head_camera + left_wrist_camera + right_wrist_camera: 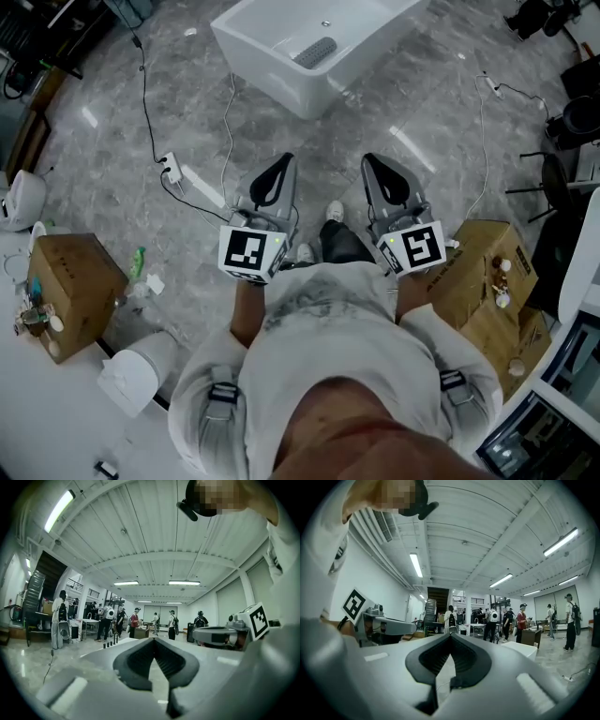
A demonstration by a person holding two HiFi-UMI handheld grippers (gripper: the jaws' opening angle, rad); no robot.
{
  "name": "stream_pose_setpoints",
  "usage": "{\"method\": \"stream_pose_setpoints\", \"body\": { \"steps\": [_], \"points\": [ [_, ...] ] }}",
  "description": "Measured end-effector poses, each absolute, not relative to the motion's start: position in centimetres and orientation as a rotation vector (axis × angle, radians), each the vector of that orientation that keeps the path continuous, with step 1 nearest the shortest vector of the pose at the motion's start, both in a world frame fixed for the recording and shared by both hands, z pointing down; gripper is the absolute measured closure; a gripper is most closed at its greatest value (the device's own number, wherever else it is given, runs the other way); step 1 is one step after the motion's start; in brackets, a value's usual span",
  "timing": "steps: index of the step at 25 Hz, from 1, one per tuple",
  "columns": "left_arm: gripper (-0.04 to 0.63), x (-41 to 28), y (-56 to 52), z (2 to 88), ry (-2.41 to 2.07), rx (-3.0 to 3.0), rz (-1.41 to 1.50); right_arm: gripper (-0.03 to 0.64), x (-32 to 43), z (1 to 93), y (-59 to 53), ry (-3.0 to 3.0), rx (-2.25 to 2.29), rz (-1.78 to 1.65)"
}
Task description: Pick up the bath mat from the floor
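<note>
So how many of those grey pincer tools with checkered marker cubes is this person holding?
2. The left grey two-jaw gripper is at the head view's left, the right grey two-jaw gripper beside it at the right; both shut and empty. No others show.

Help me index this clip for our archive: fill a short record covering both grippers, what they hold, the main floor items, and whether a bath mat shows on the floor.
left gripper: shut, empty, held level at waist
right gripper: shut, empty, level beside it
bathtub: white, ahead on the grey floor; small grey object inside
cardboard boxes: one at each side, the other at right
power strip: on floor, cables attached
bath mat: none visible on the floor
</note>
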State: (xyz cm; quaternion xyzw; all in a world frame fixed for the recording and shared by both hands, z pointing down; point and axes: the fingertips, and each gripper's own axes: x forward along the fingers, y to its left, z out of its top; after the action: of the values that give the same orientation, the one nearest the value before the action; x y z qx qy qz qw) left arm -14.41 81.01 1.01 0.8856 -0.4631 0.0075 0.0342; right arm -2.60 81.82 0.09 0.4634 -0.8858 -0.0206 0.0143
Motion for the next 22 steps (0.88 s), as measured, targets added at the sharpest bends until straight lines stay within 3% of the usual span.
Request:
{"method": "stream_pose_setpoints", "body": {
  "steps": [22],
  "points": [
    [0.592, -5.8, 61.9, 0.5, -1.550, 2.659, 0.096, 0.615, 6.9, 0.2, 61.5, -2.844, 1.345, -0.017]
  ]
}}
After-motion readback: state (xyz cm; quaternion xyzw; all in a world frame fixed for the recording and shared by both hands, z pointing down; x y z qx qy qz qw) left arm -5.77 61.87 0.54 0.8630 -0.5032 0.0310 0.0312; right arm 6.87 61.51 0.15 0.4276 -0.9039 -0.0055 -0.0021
